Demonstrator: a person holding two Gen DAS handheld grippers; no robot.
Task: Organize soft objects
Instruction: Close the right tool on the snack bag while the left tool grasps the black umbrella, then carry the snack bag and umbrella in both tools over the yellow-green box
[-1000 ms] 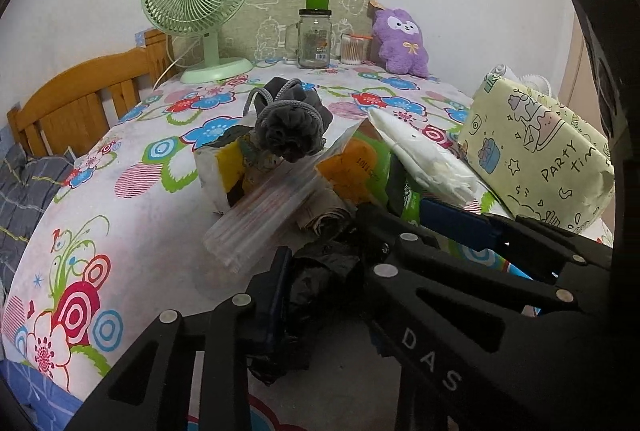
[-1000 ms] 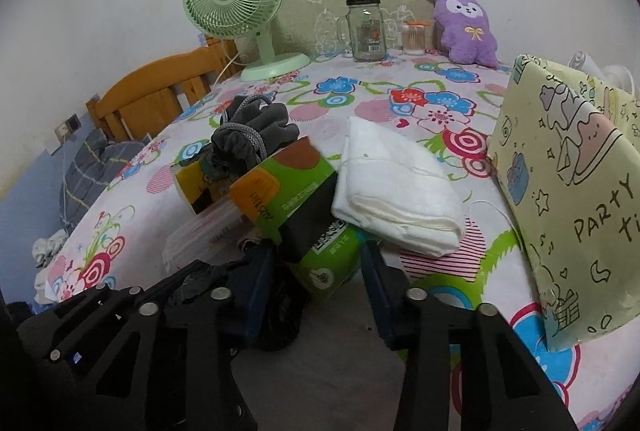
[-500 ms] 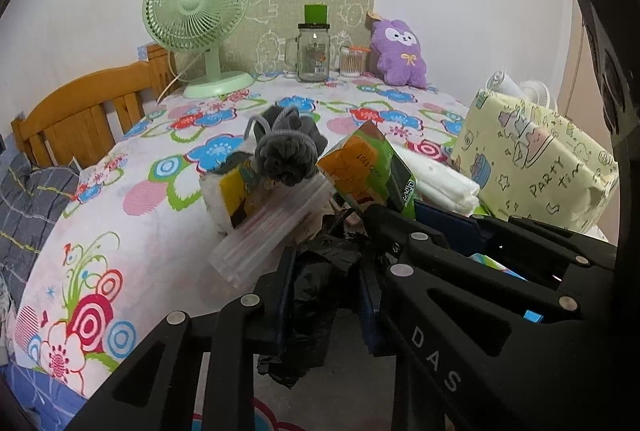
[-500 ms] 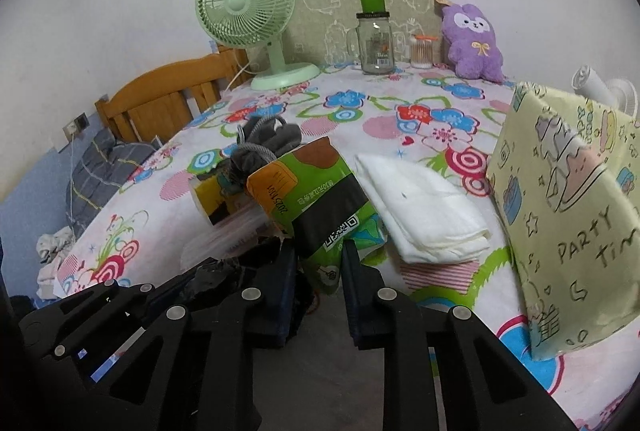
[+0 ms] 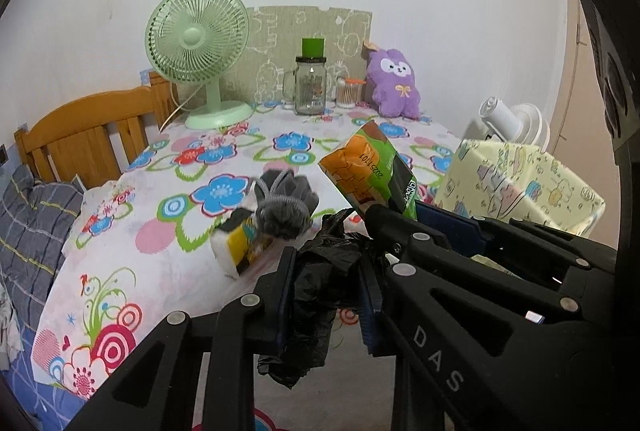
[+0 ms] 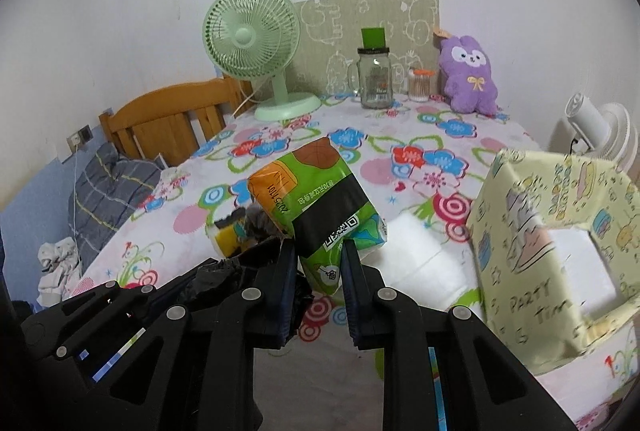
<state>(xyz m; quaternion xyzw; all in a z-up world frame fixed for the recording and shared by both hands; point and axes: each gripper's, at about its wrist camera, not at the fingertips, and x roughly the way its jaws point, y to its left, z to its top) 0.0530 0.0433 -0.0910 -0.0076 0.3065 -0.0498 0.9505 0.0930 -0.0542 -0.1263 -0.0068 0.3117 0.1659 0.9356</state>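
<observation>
Pinching crumpled black plastic bag [image 5: 316, 295], left gripper [image 5: 326, 297]; right gripper [image 6: 319, 281] clamps green-orange tissue pack [image 6: 320, 199].

Two hand-held claws, both matte black with angular, open-framed arms. The left claw [image 5: 326, 295] has silver round screw heads along its linkages, dark blue pads lining its fingers [image 5: 370, 307], and white letters "DAS" printed on one arm. The right claw [image 6: 318, 291] has the same black frame, silver screws and dark blue finger pads [image 6: 352, 295].
</observation>
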